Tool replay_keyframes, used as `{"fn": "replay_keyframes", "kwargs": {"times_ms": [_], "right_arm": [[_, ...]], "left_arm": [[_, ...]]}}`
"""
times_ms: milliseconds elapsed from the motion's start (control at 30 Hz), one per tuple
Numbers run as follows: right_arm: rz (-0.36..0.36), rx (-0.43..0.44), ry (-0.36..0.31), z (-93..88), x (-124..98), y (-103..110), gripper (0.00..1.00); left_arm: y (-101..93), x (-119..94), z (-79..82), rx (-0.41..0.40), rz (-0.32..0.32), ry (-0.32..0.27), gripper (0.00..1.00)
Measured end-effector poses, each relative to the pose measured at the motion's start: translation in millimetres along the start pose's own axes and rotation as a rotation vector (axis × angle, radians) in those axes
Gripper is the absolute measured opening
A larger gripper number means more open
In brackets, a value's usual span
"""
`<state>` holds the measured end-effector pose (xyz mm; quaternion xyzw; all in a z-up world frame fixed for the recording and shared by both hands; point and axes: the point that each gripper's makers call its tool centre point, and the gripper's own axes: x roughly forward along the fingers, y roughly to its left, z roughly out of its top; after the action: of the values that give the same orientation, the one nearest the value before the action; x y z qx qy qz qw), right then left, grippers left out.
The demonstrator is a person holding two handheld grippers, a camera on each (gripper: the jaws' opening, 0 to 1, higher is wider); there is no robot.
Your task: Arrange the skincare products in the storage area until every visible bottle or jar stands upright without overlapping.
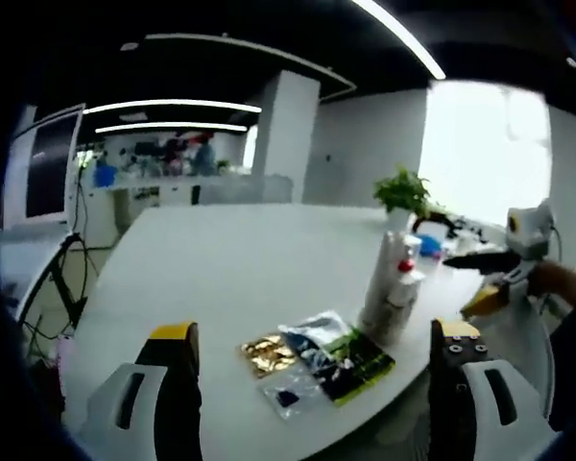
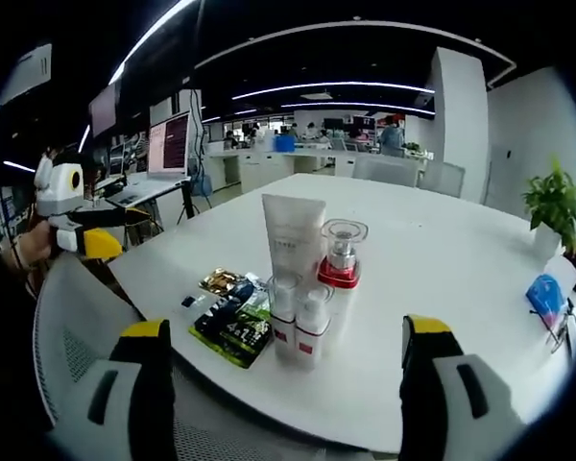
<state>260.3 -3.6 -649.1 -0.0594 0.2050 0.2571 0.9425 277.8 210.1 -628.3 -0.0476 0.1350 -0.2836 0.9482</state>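
Upright white bottles (image 1: pixel 392 288) on white bench (image 1: pixel 230 259).
Glossy foil sachets (image 1: pixel 312 363) lie just beside them; left hand-held gripper (image 1: pixel 312 370) gapes empty.

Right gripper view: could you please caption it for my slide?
Open right gripper faces upright skincare bottles beside sachets on a white table.

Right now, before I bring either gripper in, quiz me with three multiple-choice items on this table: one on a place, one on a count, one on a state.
1. Where do the sachets lie in the right gripper view?
A. left of the bottles
B. behind the tube
C. beside the plant

2. How many small clear-capped bottles stand in front of the white tube?
A. one
B. two
C. four

3. How does the white tube stand?
A. lying flat
B. leaning on the plant
C. upright

Answers: 1 A, the packets sit on the white table left of the cluster. 2 B, a pair stands side by side. 3 C, it rises vertically beside the red-collared bottle.
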Motion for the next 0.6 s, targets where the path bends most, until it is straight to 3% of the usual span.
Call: {"fn": "replay_keyframes", "kwargs": {"times_ms": [133,600], "right_arm": [[-0.003,-0.013,-0.014,1.5,-1.3,0.8,1.00],[0.006,0.009,-0.011,0.1,0.3,-0.3,1.00]], "left_arm": [[0.2,0.3,2.3,-0.021,-0.001,-0.019,0.97],[4.5,2.3,-12.2,-0.024,0.007,0.024,0.97]]}}
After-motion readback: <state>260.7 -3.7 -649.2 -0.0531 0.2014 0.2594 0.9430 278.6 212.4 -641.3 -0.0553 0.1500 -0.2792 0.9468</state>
